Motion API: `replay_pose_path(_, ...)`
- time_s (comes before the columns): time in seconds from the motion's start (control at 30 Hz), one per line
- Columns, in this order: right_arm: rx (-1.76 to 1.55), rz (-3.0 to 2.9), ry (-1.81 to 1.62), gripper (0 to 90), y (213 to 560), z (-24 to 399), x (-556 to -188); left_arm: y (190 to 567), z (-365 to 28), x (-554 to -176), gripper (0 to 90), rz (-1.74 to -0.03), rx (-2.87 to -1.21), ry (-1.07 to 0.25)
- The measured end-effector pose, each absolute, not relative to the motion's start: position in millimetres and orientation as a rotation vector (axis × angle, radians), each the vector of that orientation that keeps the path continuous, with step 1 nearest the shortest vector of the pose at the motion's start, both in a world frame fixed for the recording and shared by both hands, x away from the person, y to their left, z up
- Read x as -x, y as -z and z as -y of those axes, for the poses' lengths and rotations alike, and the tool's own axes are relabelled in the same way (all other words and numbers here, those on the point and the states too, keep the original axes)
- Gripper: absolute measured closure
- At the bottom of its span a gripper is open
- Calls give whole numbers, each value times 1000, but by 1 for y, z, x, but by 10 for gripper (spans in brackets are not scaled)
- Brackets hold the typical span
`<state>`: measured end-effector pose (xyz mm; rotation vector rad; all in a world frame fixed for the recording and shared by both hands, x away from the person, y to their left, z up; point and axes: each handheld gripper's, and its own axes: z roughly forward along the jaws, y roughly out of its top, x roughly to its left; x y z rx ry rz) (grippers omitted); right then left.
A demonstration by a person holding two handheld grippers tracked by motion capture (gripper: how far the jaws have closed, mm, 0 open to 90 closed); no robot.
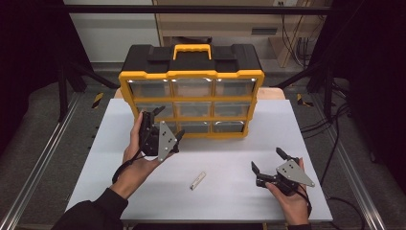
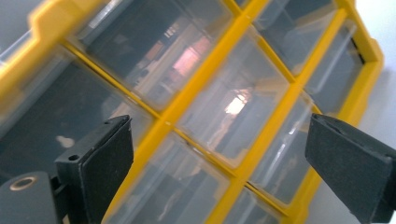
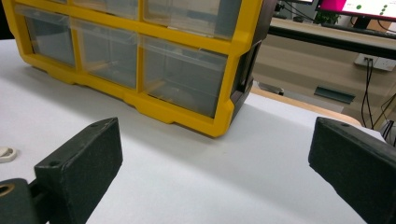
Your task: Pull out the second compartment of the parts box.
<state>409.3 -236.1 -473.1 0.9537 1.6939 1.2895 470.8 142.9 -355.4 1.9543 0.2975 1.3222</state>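
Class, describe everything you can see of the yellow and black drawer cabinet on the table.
The drawer cabinet stands upright at the far middle of the white table. It looks plastic: yellow frame, black top and sides, yellow carry handle. Nine clear drawers sit shut in three rows. The left gripper, jaws open, hovers at its lower left drawers; whether it touches is unclear.

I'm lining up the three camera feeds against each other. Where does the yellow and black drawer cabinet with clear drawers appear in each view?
High view: the yellow and black drawer cabinet stands at the table's far edge, upper centre.
Left gripper view: its clear drawer fronts span the frame, tilted, close between the open jaws.
Right gripper view: upper left, its right corner nearest.
Shared landmark: the cabinet's yellow frame bars between the drawers.
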Motion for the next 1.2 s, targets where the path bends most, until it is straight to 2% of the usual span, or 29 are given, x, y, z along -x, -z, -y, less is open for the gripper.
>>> replay_pose_path(0.3,-957,-1685,-1277,32,472,238,-408,341,-139,-482,92,-268,-1971,-1441)
replay_pose_path(0.8,-943,-1679,-1278,34,470,237,-407,328,-123,-488,174,-174,-1982,-1616)
replay_pose_path(1.2,-939,-1670,-1280,34,468,237,-406,322,-115,-491,293,-115,-1971,-1755)
